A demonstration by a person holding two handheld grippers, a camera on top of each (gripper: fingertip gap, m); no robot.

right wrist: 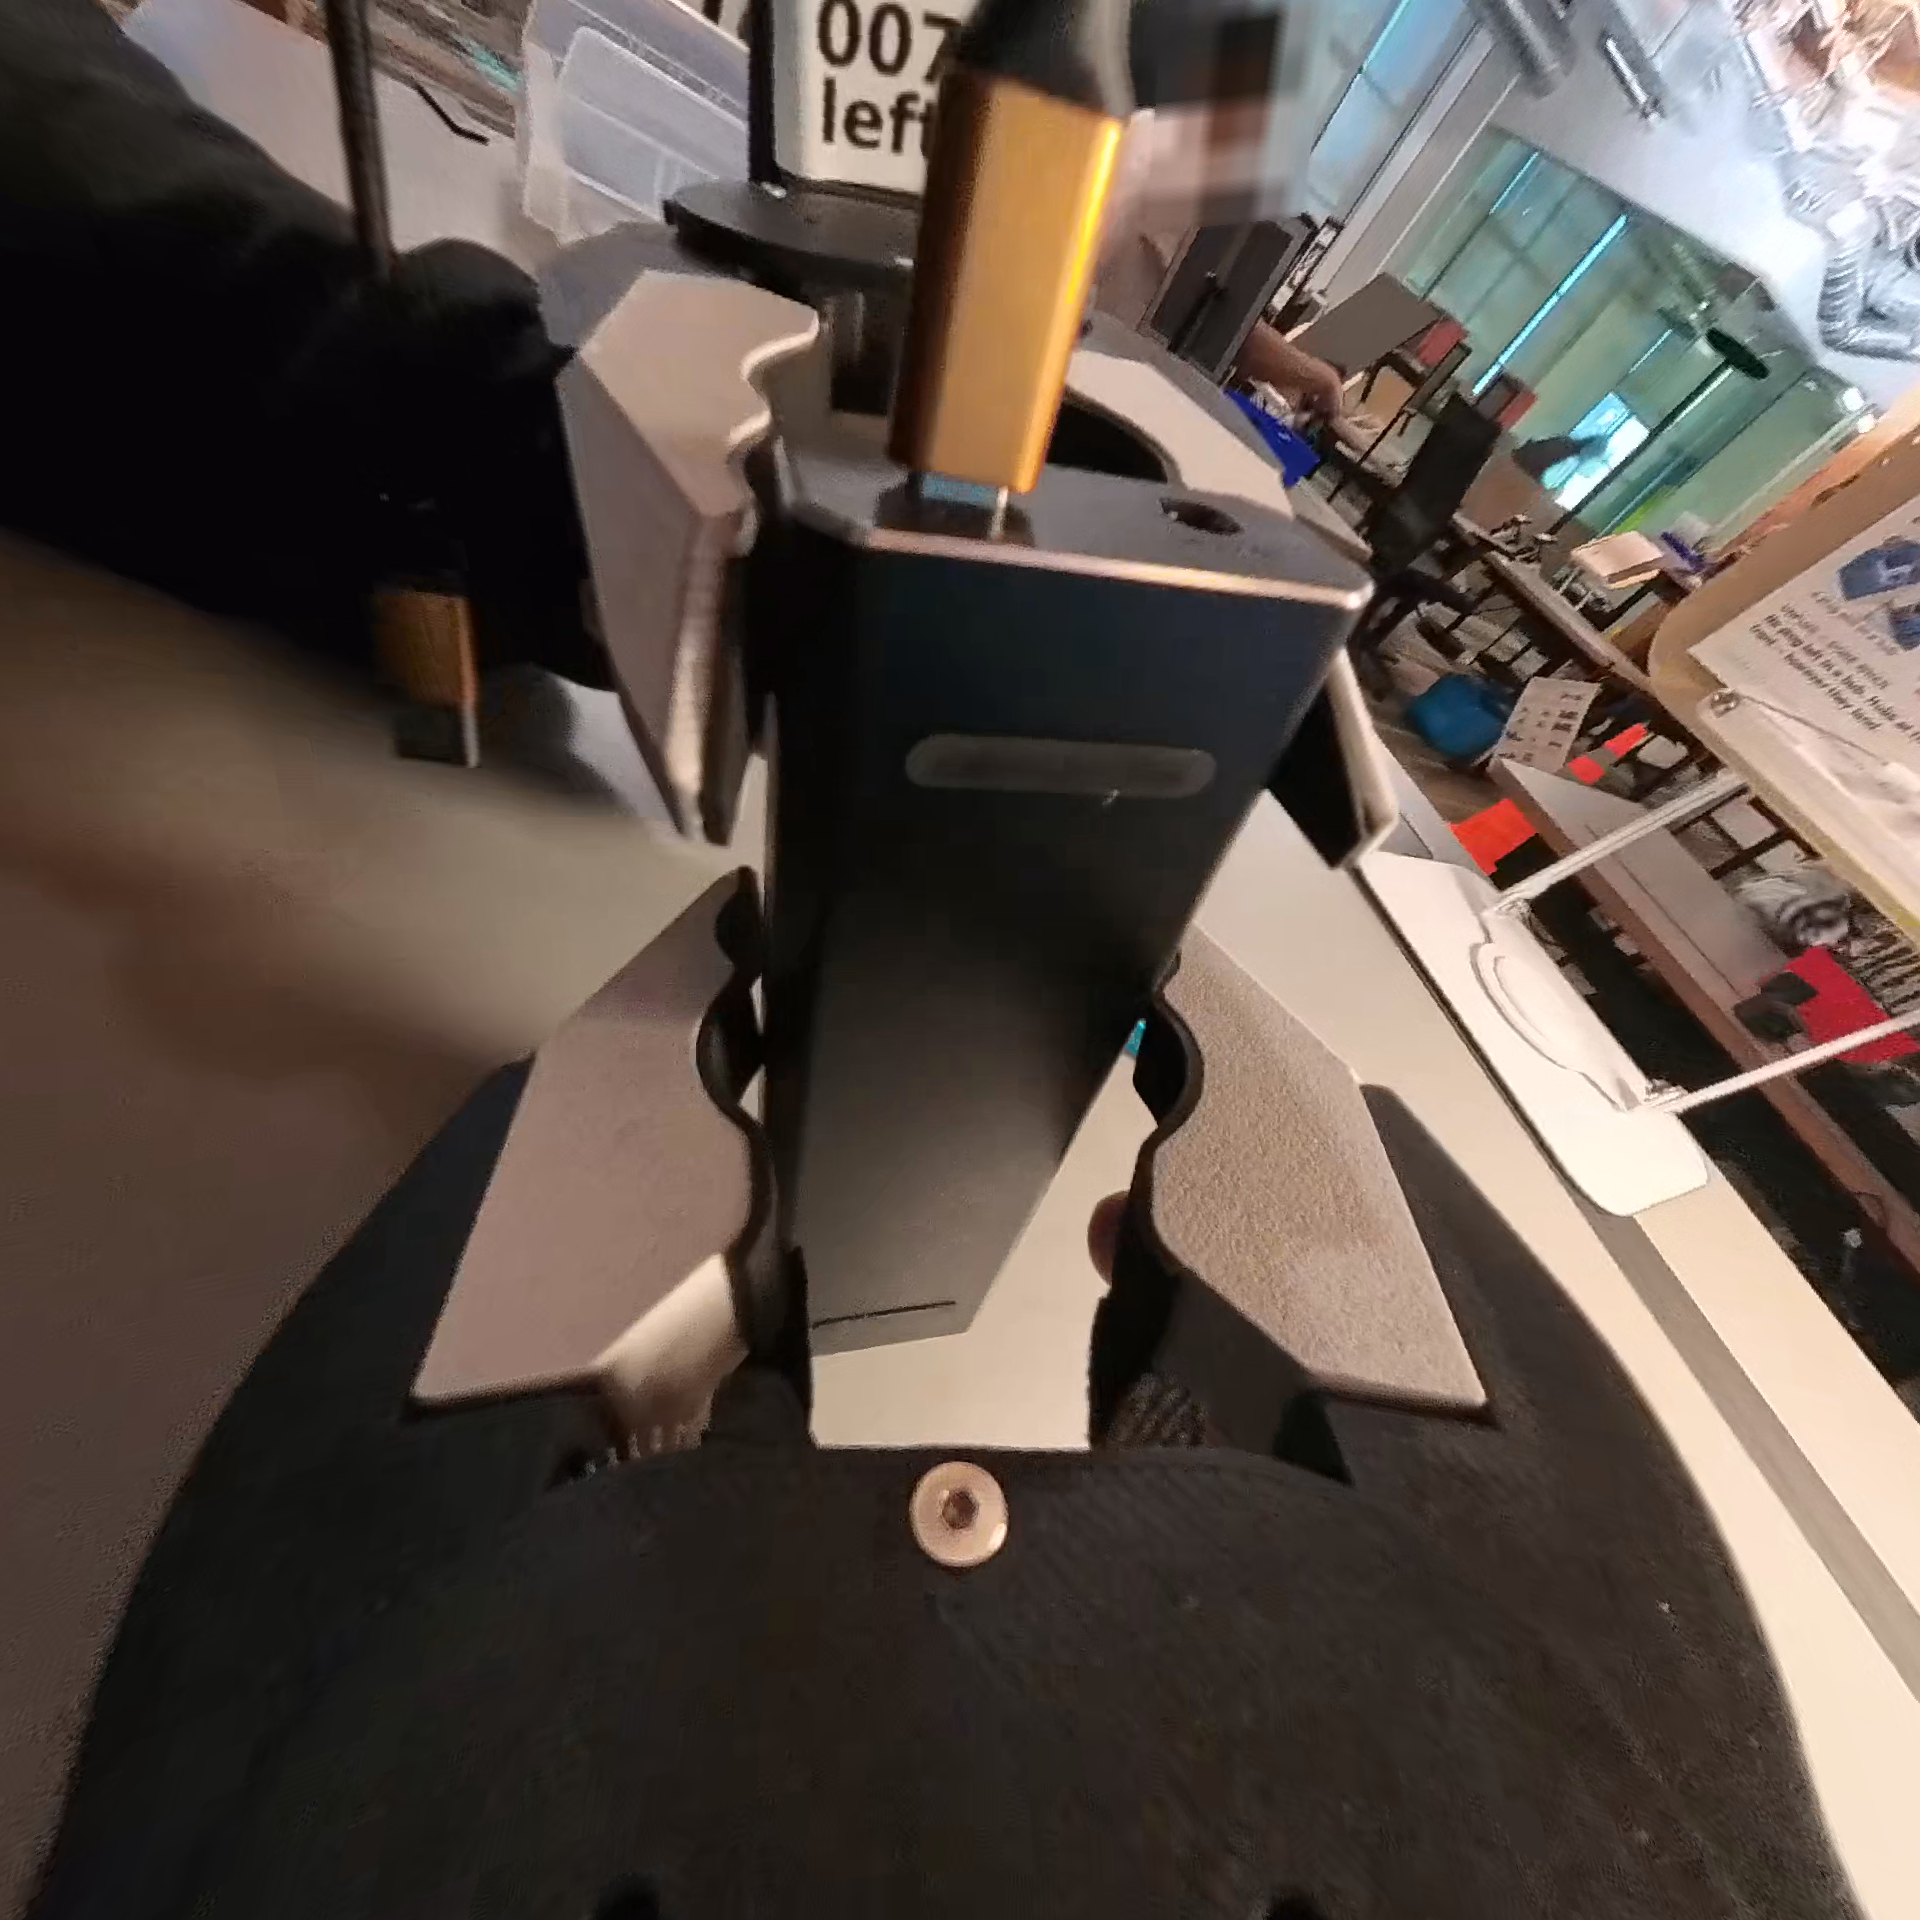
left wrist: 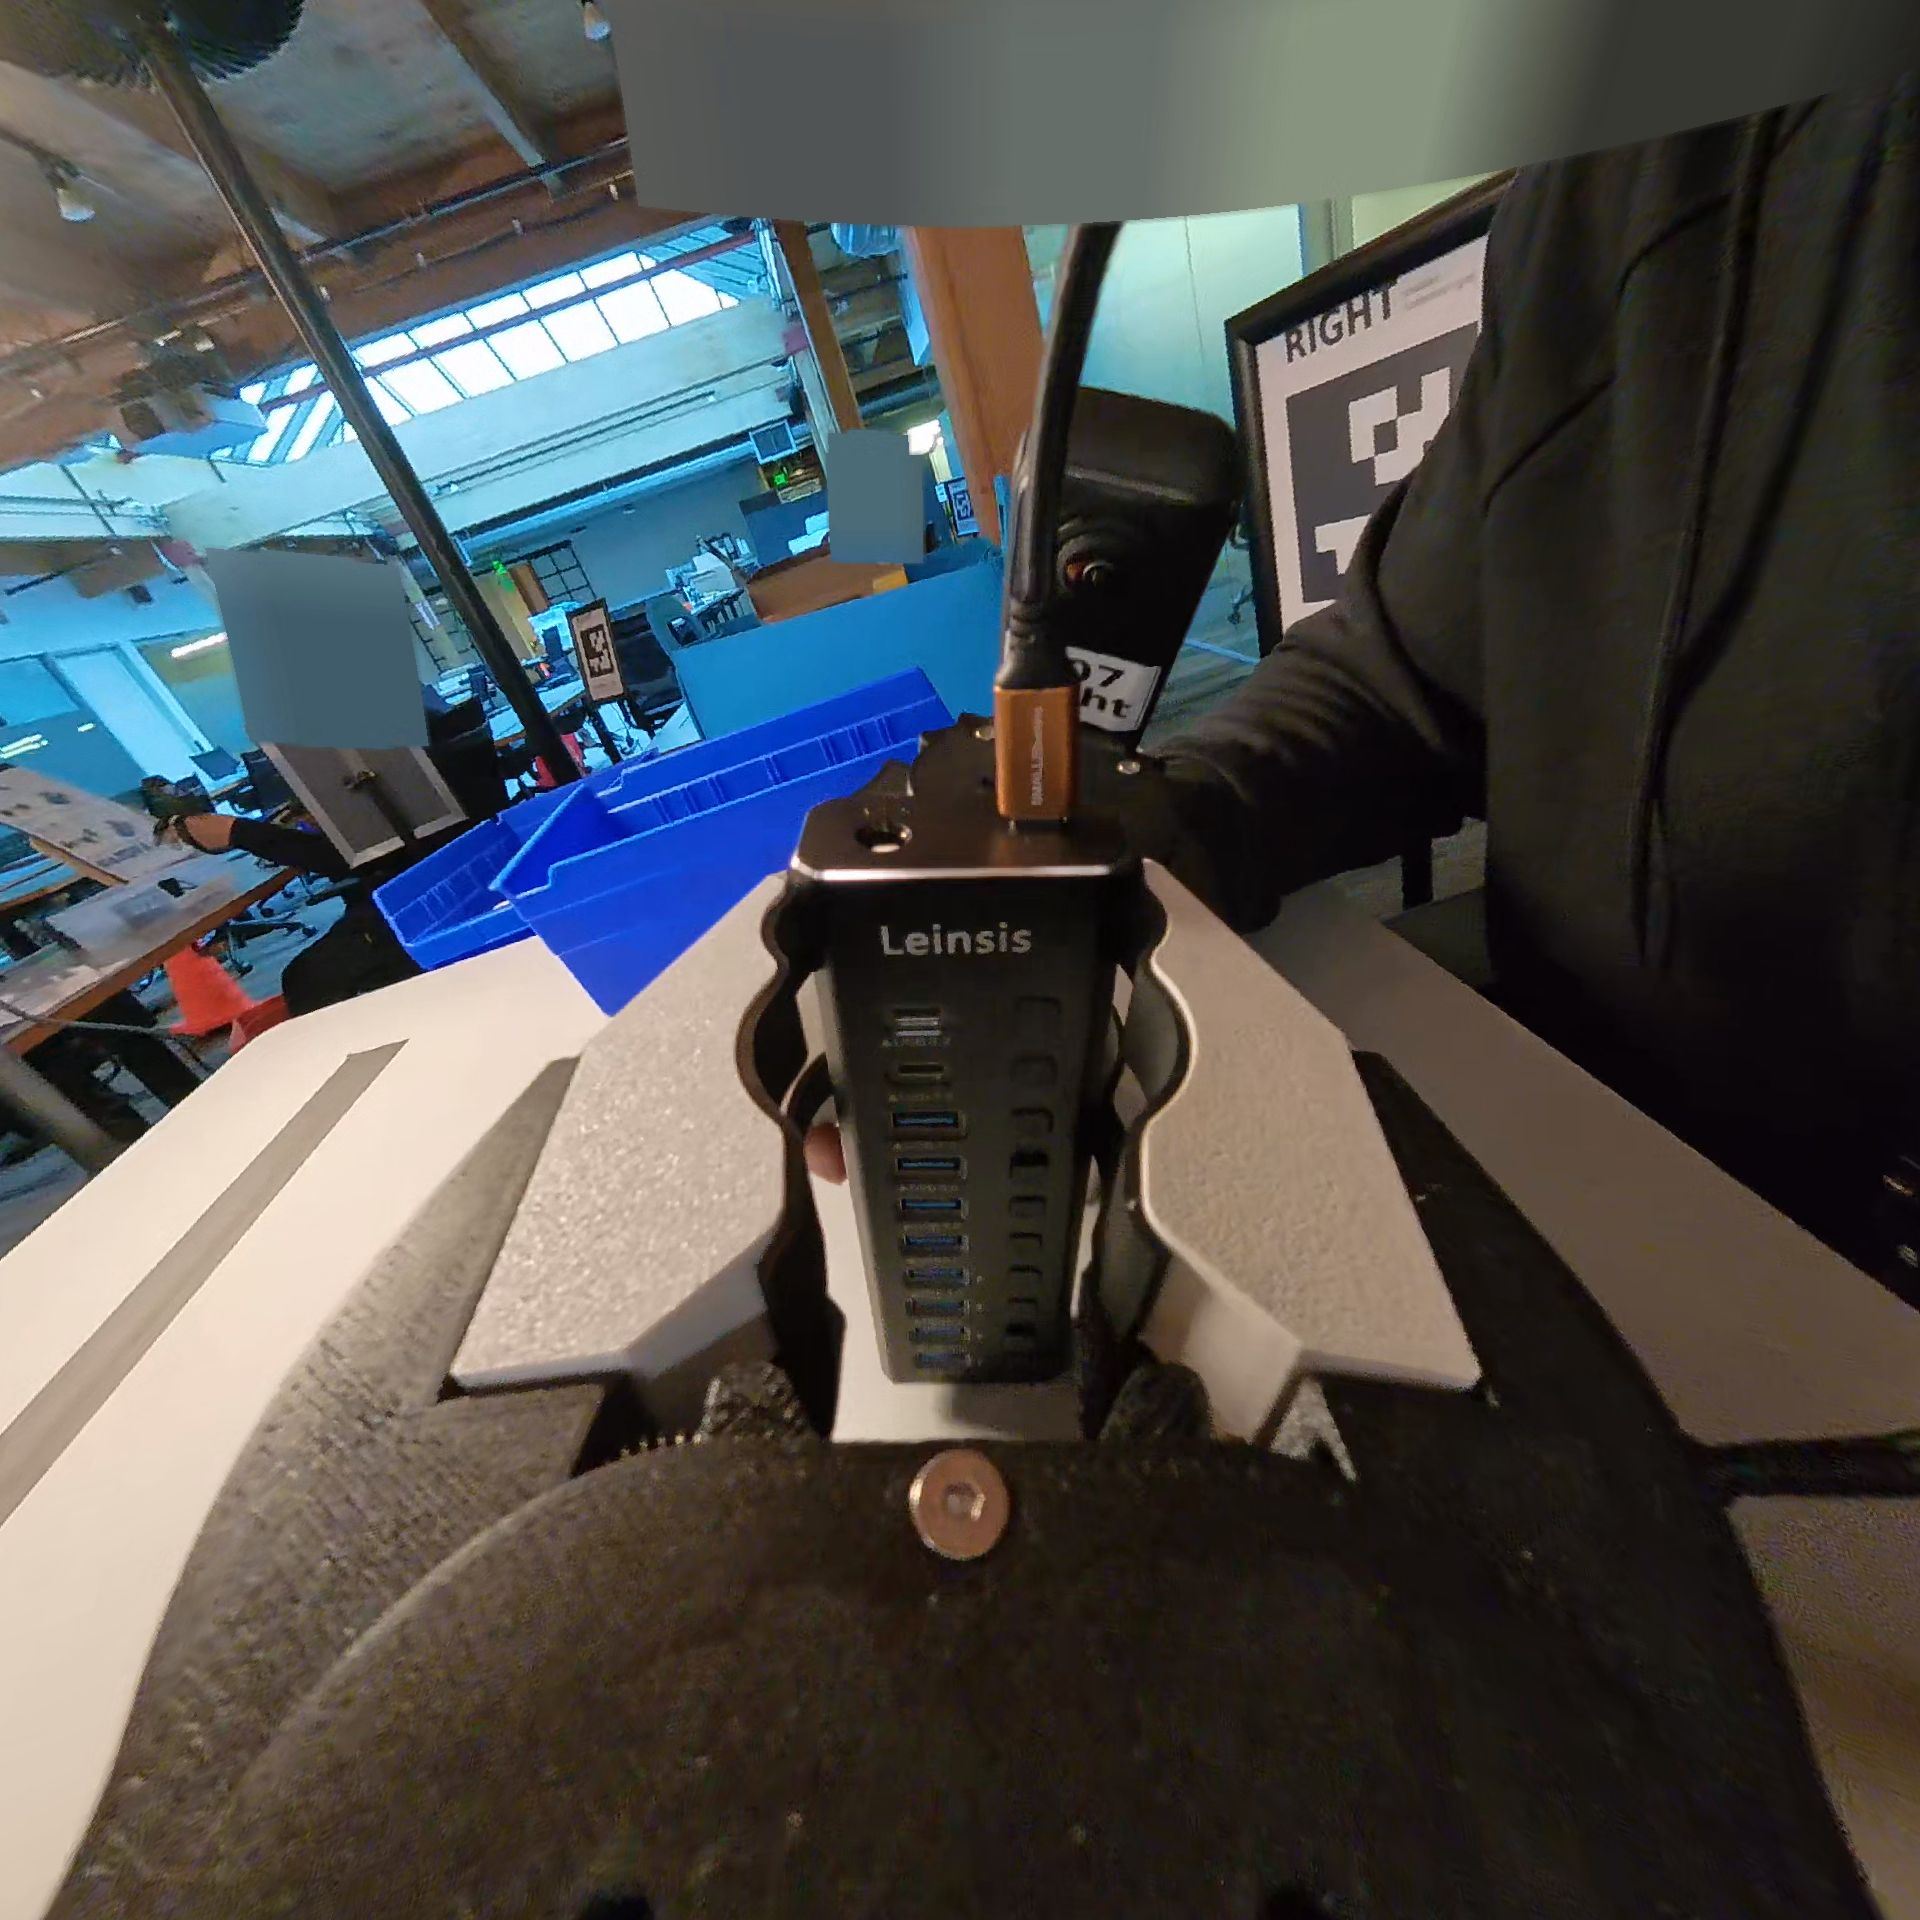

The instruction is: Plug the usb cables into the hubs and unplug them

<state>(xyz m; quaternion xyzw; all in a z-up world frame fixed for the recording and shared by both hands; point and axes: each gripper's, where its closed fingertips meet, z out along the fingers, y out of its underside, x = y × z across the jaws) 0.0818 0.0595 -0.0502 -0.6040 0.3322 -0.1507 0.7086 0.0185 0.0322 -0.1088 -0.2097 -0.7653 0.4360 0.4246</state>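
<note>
The left gripper (left wrist: 961, 1049) clamps the upright black hub (left wrist: 966, 1122) by its long sides; the hub is a rigid, smooth metal-look block, judged fairly slippery. A copper-shelled plug (left wrist: 1032, 756) on a stiff black cable (left wrist: 1060, 416) sits in its top end. The right gripper (right wrist: 951, 1091) grips the same hub from the opposite face, lower down; the plug shell is the sound hold for unplugging.

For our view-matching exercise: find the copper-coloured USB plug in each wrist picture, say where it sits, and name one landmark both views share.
Left wrist view: the copper-coloured USB plug is right of centre, upper middle, standing on the top end of the black hub.
Right wrist view: the plug is at top centre, leaning, seated in the hub's top end.
Shared landmark: the round socket beside the plug on the hub's top face.
</note>
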